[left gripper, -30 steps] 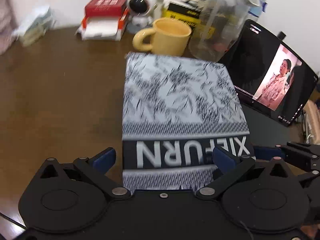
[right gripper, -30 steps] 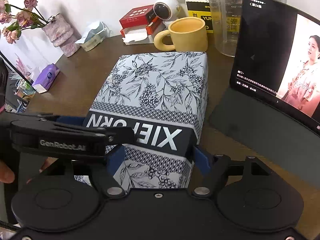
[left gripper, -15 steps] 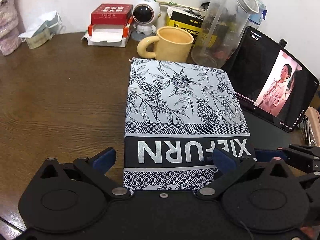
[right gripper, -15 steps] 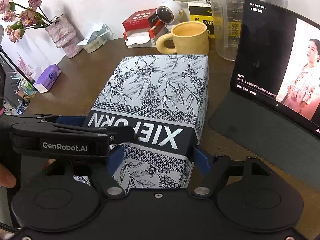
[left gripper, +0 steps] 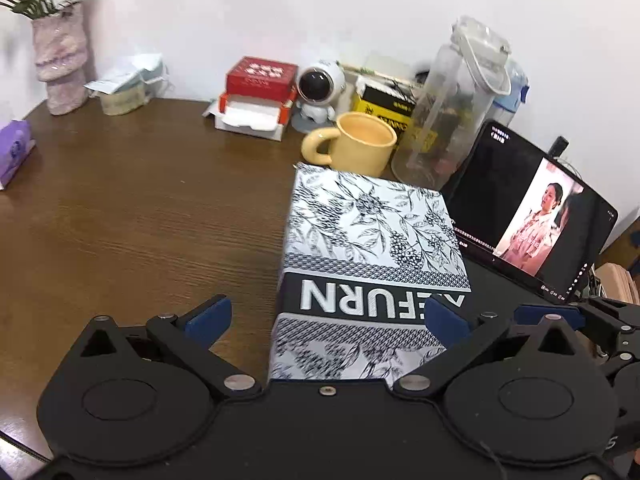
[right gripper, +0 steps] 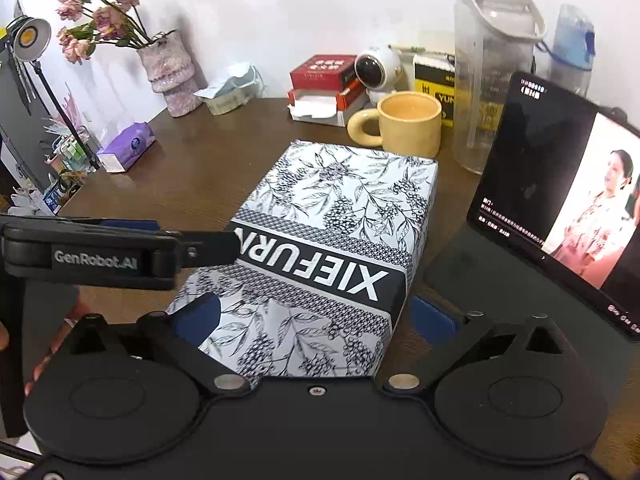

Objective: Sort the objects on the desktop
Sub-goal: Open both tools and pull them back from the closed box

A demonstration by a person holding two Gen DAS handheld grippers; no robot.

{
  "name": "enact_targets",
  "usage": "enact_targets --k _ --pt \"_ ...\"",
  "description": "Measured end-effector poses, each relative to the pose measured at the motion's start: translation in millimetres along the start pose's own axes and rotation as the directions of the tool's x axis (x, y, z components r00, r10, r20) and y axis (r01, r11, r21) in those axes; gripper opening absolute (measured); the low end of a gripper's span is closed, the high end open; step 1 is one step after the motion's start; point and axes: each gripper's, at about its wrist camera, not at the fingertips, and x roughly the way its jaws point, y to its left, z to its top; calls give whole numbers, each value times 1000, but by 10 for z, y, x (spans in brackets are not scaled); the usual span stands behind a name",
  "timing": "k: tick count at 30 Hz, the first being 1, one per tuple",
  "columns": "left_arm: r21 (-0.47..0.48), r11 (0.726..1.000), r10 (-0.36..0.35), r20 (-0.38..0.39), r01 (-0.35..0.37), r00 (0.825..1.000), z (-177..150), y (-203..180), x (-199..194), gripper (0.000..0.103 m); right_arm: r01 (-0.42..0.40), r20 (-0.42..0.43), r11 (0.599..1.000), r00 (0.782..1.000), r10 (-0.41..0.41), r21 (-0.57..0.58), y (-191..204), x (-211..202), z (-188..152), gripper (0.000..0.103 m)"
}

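Right now the patterned box [right gripper: 320, 240] is seen lying flat on the brown counter [left gripper: 120, 220], just in front of both tools. Its long side runs from near to far, with the far end close to the yellow mug [right gripper: 408, 128] and just left of the tablet [right gripper: 560, 208].

The right tool [right gripper: 316, 316] is held spread wide, with one blue pad on each side of the near end of the box. It cannot be told if the pads are touching the box walls. This tool is judged the better placed one for a squeeze, since the box sits straight between its pads.

The left tool [left gripper: 328, 316] is also held spread wide. The box is not in its middle; it lies toward its right pad, and a wide gap of counter is left by its left pad.

The near end of the box is cut off by the tool bodies. Part of the big word on the box is covered by the left tool in the right wrist view. The bottom edge of the box cannot be seen.
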Motion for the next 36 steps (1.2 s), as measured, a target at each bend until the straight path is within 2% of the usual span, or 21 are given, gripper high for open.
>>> enact_targets --k 6,17,36 --pt "5 1000 -12 27 11 1000 -106 122 -326 103 28 10 1000 1000 -28 -13 208 -170 -117 103" --pt "92 996 -18 0 17 1000 -477 444 -977 103 92 41 995 995 -93 27 770 -435 -429 103" --pt "147 988 -43 -37 48 998 -1314 1162 -2054 103 153 50 982 986 -160 113 2138 -843 -1305 103"
